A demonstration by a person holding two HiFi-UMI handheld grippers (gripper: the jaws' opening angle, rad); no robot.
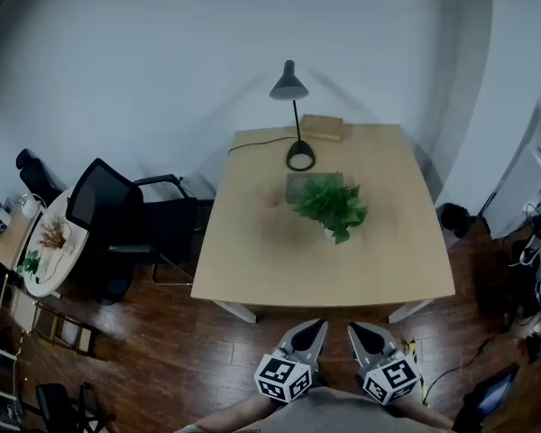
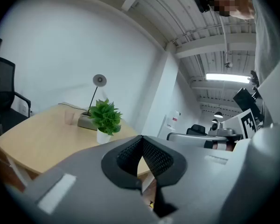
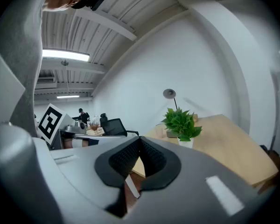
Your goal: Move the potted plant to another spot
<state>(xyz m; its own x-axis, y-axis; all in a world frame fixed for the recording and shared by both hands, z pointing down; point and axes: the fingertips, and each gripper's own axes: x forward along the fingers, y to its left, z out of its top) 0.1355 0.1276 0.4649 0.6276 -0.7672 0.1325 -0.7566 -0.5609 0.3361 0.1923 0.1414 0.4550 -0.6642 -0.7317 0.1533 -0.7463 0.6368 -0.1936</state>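
A green potted plant (image 1: 332, 207) in a small white pot stands near the middle of the light wooden table (image 1: 279, 260). The plant (image 2: 105, 119) shows far ahead in the left gripper view, and the plant (image 3: 182, 123) in the right gripper view. My left gripper (image 1: 317, 326) and right gripper (image 1: 353, 330) hang side by side over the floor, short of the table's near edge. Both are shut with nothing between the jaws. The left gripper (image 2: 141, 137) and right gripper (image 3: 140, 138) show their pads meeting.
A black desk lamp (image 1: 294, 120) with its cord, a grey block (image 1: 307, 186) behind the plant, a clear cup (image 1: 268, 195) and a wooden box (image 1: 322, 127) are on the table. A black office chair (image 1: 126, 219) stands left of it. Cables and gear (image 1: 532, 269) crowd the right floor.
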